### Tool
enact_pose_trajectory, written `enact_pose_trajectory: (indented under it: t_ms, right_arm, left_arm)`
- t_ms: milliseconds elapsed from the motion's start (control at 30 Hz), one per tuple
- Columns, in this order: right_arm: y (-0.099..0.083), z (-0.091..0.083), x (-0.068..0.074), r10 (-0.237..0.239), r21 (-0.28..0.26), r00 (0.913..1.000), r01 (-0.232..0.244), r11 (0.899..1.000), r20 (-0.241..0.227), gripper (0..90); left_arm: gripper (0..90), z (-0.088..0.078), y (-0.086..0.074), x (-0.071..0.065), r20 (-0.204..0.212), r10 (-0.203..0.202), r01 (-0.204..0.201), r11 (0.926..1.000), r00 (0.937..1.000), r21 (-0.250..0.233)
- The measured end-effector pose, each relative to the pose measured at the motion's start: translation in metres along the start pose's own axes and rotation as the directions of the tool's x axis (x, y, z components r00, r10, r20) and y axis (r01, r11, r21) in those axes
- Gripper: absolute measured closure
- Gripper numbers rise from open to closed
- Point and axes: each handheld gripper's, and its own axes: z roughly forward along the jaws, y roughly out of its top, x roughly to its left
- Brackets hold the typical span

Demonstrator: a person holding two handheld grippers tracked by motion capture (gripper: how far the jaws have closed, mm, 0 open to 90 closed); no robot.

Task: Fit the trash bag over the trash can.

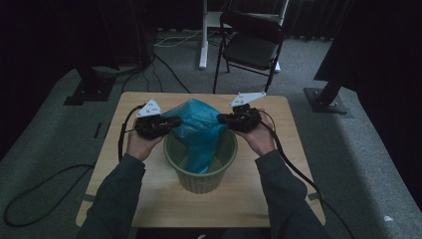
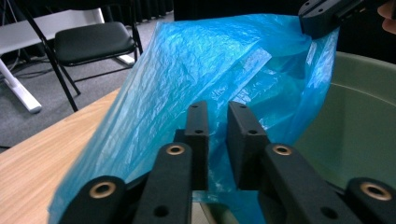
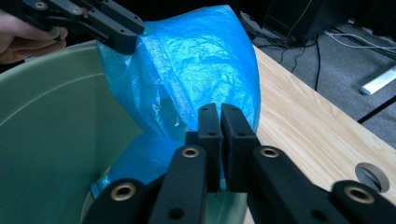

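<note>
Above the green bin at the middle of the wooden table, a blue plastic bag is held up, its lower part hanging inside. One edge is pinched by the left gripper, jaws slightly parted; the opposite edge is clamped by the right gripper, jaws nearly together.
</note>
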Motion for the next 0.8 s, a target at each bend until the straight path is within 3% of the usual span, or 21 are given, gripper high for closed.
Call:
enact_pose_trajectory:
  t_ms: [200, 400, 500, 800]
  right_arm:
    - [0.003, -0.003, 0.000, -0.006, -0.038, 0.9999, 0.006, 0.999, -0.012, 69.6]
    - [0.014, -0.001, 0.006, -0.031, -0.061, 0.9995, 0.030, 0.998, -0.009, 63.9]
    - [0.018, 0.004, 0.010, -0.046, -0.056, 0.9988, 0.047, 0.997, 0.016, 60.5]
    - [0.025, 0.022, 0.016, -0.066, -0.031, 0.9975, 0.067, 0.997, 0.025, 62.1]
  left_arm:
    - [84.6, -0.001, 0.001, -0.003, -0.001, 0.012, -0.012, 0.9999, 0.9999, -0.011]
    - [86.0, -0.001, 0.001, -0.004, -0.003, 0.021, -0.021, 0.9996, 0.9998, -0.016]
    - [86.1, -0.003, 0.002, -0.004, 0.001, 0.019, -0.019, 0.9995, 0.9998, -0.025]
    - [88.0, -0.006, 0.000, -0.005, -0.006, 0.028, -0.028, 0.9990, 0.9996, -0.035]
